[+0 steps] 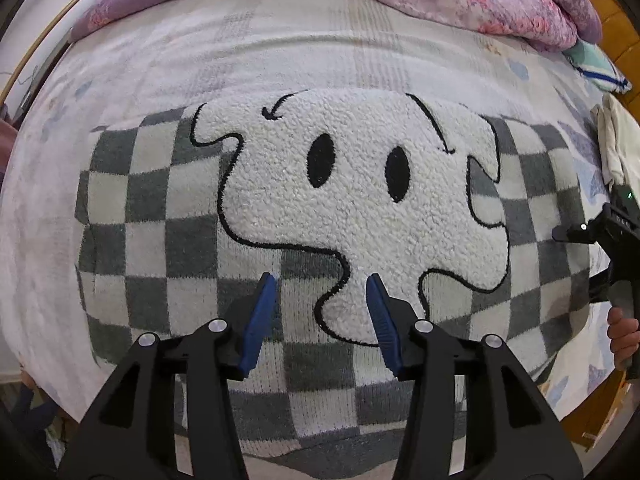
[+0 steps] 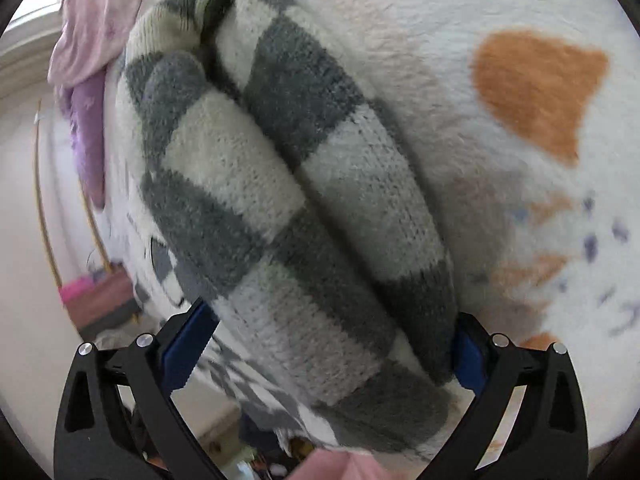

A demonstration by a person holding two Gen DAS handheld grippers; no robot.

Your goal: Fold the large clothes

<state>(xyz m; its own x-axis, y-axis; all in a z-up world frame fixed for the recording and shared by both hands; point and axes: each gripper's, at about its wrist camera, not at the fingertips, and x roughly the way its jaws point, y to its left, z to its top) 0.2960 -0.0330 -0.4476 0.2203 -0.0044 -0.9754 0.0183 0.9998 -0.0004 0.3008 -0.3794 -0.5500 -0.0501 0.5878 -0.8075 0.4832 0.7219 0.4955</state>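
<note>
A grey-and-white checked sweater [image 1: 160, 240] with a white fleecy ghost patch [image 1: 360, 208] lies folded flat on the bed. My left gripper [image 1: 322, 280] hovers over its near part, blue pads apart and nothing between them. At the sweater's right edge is my right gripper [image 1: 592, 236], held by a hand [image 1: 622, 336]. In the right wrist view the sweater's thick, folded side [image 2: 240, 168] fills the space between the wide jaws of my right gripper [image 2: 330, 344]. The fabric there looks rounded, not squeezed.
The pale printed bedsheet [image 1: 240, 52] surrounds the sweater, with an orange patch [image 2: 536, 88] to the right. A pink floral quilt [image 1: 480, 0] and a purple one [image 1: 140, 4] lie bunched at the far side. A striped cloth [image 1: 596, 68] sits by the wooden headboard [image 1: 628, 32].
</note>
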